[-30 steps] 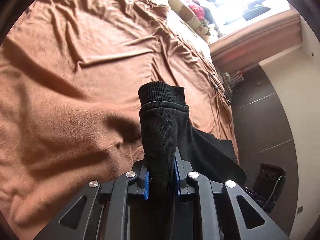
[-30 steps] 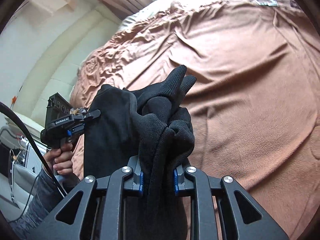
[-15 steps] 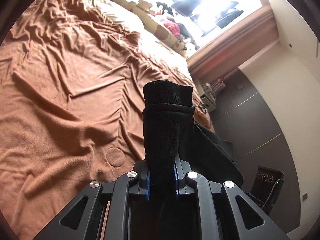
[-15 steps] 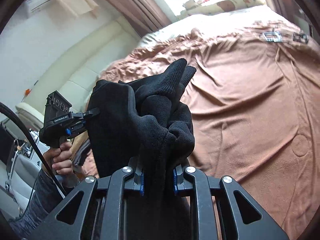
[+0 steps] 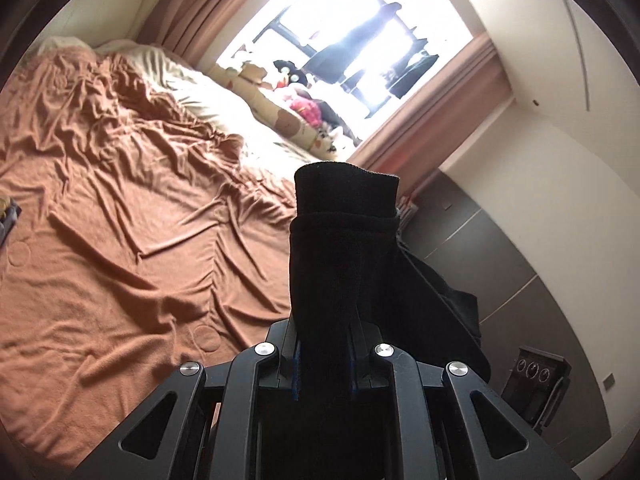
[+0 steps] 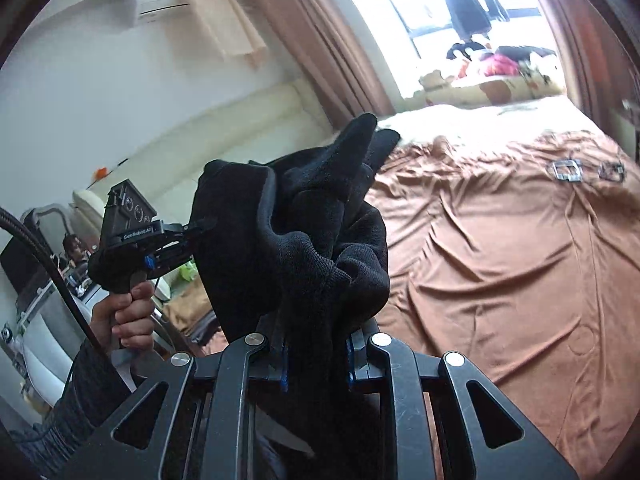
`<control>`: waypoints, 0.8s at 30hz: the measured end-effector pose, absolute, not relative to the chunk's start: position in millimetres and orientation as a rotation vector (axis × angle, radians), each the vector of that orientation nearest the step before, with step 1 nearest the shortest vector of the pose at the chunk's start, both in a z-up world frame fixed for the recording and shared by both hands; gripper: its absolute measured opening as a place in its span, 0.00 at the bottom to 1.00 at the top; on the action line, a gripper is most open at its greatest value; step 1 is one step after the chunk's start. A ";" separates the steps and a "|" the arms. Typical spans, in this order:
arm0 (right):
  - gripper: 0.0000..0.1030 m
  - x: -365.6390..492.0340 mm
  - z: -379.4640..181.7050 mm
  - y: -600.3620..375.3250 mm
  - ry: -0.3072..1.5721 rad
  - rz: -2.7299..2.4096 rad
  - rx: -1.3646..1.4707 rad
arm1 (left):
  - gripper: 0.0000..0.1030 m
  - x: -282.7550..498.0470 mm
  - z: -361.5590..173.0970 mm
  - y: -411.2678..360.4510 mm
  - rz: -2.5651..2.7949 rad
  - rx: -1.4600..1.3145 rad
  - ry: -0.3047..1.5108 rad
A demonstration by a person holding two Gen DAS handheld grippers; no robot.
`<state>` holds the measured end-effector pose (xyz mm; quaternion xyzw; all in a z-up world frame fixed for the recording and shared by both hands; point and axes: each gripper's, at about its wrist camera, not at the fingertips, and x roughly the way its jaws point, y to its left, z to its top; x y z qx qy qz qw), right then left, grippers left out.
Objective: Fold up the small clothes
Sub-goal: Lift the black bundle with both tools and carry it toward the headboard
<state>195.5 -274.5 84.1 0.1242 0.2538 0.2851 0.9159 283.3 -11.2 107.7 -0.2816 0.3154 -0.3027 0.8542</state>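
A black knit garment (image 5: pixel 340 264) is clamped between the jaws of the left gripper (image 5: pixel 323 356), its ribbed cuff standing up toward twelve o'clock above the fingers. The same garment (image 6: pixel 304 240) is also gripped by the right gripper (image 6: pixel 316 360), bunched in thick folds and raised clear of the bed — a point of fabric is seen at one o'clock. In the right wrist view the left gripper (image 6: pixel 196 226) is seen at nine o'clock, pinched on the cloth's edge and held by a hand (image 6: pixel 124 316). The brown bedspread (image 5: pixel 120 220) is spread out, wrinkled, at nine o'clock in the left view; a bright window (image 5: pixel 352 40) is seen at twelve.
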 end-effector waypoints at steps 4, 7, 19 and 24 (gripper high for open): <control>0.15 188.1 96.2 -252.5 0.509 0.622 0.204 | 0.16 267.5 119.6 10.3 -0.616 -0.614 0.631; 0.15 187.6 102.6 -235.5 0.497 0.651 0.177 | 0.16 258.8 126.1 30.3 -0.601 -0.617 0.607; 0.15 235.1 109.9 -173.8 0.499 0.781 0.118 | 0.16 243.9 145.5 117.1 -0.510 -0.627 0.526; 0.15 251.5 113.4 -137.0 0.501 0.844 0.083 | 0.16 235.9 150.5 159.7 -0.443 -0.630 0.490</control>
